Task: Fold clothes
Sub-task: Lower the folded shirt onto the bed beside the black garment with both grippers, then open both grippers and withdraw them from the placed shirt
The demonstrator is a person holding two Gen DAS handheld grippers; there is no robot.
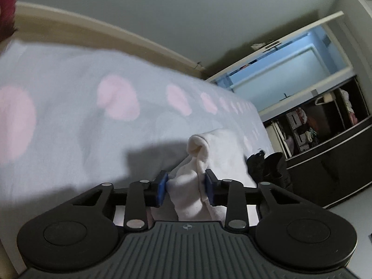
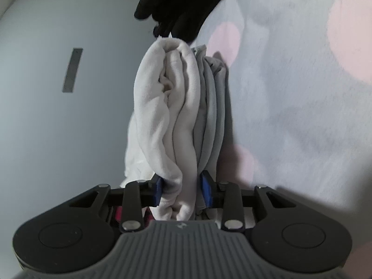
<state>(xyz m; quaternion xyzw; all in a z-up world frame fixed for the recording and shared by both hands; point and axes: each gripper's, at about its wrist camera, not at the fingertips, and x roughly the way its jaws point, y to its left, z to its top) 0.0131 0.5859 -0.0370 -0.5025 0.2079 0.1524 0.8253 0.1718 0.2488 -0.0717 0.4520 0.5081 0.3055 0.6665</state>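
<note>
In the left wrist view, the left gripper (image 1: 186, 189) sits low in the frame, just right of centre, its blue pads pinching a bunched white cloth garment (image 1: 209, 153). The fabric rises from between the jaws toward the centre right, ending in a rounded fold. It lies over a pale bedsheet with large pink dots (image 1: 81, 107), which fills the left and middle of the frame and is blurred. Just right of the garment sits a dark black bundle of cloth (image 1: 269, 165) at the bed's edge. In the upper right stands a dark open wardrobe (image 1: 325, 125) with clothes inside.

In the right wrist view, the right gripper (image 2: 182, 191) is at lower centre, its blue pads pressed on the folded white cloth garment (image 2: 162, 107), whose soft layers run up the middle of the frame. Grey fabric layers (image 2: 214, 107) lie against its right side; whether they belong to the same garment I cannot tell. The dotted bedsheet (image 2: 302, 93) fills the right half, the black bundle (image 2: 176, 2) sits at top centre, and a plain grey wall (image 2: 46, 116) fills the left.
</note>
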